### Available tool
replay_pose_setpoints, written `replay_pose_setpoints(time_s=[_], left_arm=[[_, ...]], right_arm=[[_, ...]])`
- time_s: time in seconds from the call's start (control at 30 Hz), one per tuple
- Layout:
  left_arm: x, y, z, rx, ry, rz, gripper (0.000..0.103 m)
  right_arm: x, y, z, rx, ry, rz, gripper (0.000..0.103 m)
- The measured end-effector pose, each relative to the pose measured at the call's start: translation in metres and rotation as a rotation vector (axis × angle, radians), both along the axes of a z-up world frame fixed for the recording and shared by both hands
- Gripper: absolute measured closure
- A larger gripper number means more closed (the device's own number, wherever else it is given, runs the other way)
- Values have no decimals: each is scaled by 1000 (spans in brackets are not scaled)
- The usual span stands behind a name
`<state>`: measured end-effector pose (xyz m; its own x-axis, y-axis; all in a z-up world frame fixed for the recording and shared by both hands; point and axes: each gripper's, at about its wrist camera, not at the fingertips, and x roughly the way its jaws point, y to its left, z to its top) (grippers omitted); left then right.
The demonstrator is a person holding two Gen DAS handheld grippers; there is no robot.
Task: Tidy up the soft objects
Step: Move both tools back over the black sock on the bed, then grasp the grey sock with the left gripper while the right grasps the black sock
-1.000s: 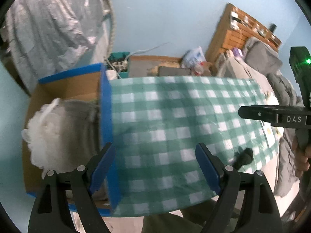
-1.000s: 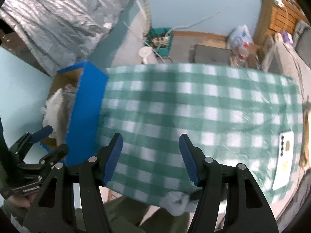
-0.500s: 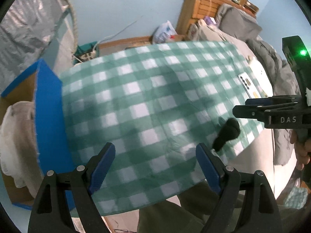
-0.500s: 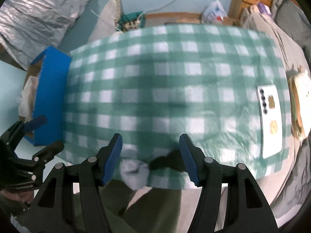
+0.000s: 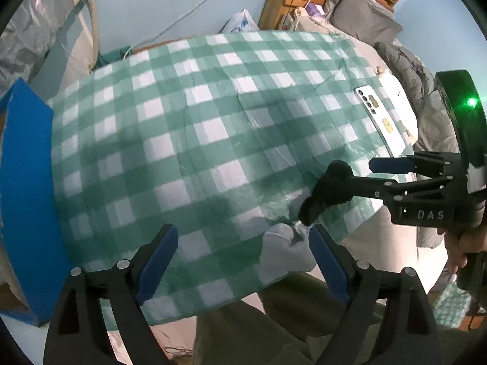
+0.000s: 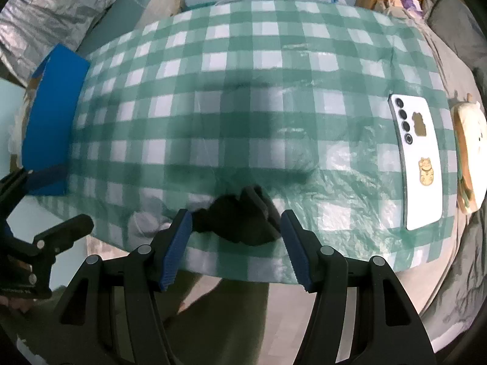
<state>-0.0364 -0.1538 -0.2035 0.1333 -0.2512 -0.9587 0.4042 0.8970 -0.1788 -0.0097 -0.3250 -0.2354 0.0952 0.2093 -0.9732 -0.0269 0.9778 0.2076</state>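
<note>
A black sock (image 6: 240, 219) lies bunched at the near edge of the green checked tablecloth (image 6: 243, 91); it also shows in the left wrist view (image 5: 328, 191). A light grey sock (image 5: 286, 249) lies beside it on the left, also seen in the right wrist view (image 6: 146, 222). My right gripper (image 6: 236, 243) is open with its fingers on either side of the black sock. My left gripper (image 5: 243, 261) is open, just short of the grey sock. The blue-edged cardboard box (image 5: 24, 182) stands at the table's left end.
A white phone (image 6: 417, 161) and a plush toy (image 6: 468, 158) lie at the table's right end. A bed with grey bedding (image 5: 359, 21) and a wooden headboard stand behind. Silver foil sheeting (image 6: 61, 9) hangs at the back left.
Both grippers have swung away from the box and down toward the table's near edge. The two socks have come into close view, the black one now between my right fingers.
</note>
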Motion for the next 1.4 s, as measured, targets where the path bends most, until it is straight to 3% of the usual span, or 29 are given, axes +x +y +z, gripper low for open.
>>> replay_pose_setpoints(time_s=[0.57, 1.0, 1.07, 1.17, 1.23, 1.4], left_arm=[[-20, -35, -39, 3, 108, 7, 11], [-24, -48, -72, 122, 110, -7, 11], [-24, -45, -72, 120, 97, -4, 15], [-25, -42, -71, 121, 84, -11, 28], [-26, -41, -71, 134, 73, -27, 45], [-24, -36, -68, 121, 65, -22, 58]], right_arm=[[-6, -19, -17, 6, 32, 32, 42], [-4, -15, -22, 3, 34, 71, 42], [-3, -13, -24, 5, 37, 79, 42], [-2, -8, -29, 11, 44, 93, 42], [-2, -5, -32, 15, 48, 106, 42], [-2, 2, -39, 18, 52, 141, 42]])
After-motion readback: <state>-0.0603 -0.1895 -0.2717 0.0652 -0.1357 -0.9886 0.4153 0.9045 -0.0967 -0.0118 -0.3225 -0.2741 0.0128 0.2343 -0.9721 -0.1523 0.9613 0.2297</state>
